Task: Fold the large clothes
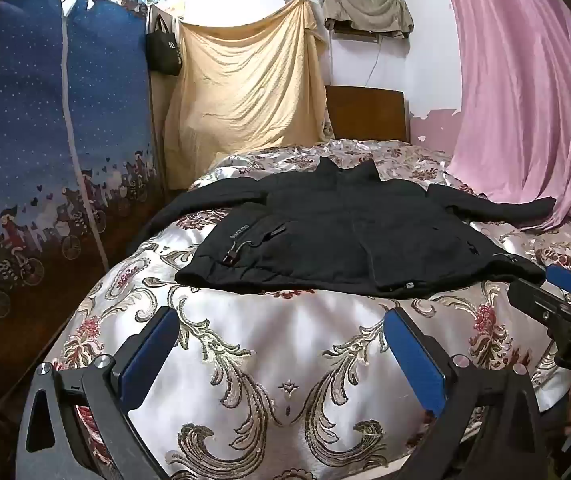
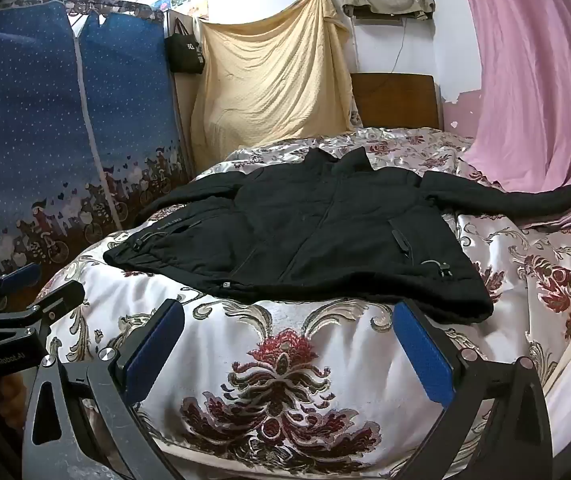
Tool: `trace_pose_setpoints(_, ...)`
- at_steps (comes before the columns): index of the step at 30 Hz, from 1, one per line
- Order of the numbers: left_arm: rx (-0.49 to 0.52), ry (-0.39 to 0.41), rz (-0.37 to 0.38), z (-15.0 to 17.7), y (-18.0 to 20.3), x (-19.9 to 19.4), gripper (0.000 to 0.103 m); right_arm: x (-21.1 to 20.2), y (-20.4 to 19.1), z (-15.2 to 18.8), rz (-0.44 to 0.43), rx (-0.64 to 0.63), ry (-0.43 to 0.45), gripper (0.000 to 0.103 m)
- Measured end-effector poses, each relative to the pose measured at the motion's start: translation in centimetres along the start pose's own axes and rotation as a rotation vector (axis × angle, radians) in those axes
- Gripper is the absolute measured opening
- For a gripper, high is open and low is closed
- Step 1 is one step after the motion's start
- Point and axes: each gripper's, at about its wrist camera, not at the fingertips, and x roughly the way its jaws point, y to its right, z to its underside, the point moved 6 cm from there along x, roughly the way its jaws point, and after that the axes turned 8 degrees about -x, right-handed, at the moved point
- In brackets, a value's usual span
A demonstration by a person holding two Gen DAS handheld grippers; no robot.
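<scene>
Jacket: a black padded jacket lay face up and spread flat on the bed, collar toward the headboard, hem toward the cameras, front closed.
Sleeves: the left-hand sleeve angled out toward the blue wardrobe; the right-hand sleeve stretched out toward the pink curtain. Neither was folded in.
Hem: the near edge lay just beyond both grippers' fingertips, with a drawcord toggle near the left hem corner.
Left gripper: the left gripper hovered over bare bedspread short of the hem, its blue pads wide apart and holding nothing.
Right gripper: the right gripper was likewise spread wide and empty, near the hem's right corner but apart from the cloth.
Bedspread: a shiny floral bedspread covered the bed under the jacket.
Surroundings: blue wardrobe at the left, yellow sheet hung at the back, pink curtain at the right.
Step in hand: seemingly the very start, approach before the first grasp, no fold made.
Next move: probably each gripper must reach a sleeve or a side edge, close on it, and carry it across the body.
</scene>
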Motion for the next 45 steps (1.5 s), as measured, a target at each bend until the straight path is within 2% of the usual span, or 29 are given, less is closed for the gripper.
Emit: trace_pose_setpoints(45,0.003,-0.004,-0.003,0.02,-0.02,0.01,0.103,0.24,0.22,0.20,-0.005,0.011,0.000,0.102)
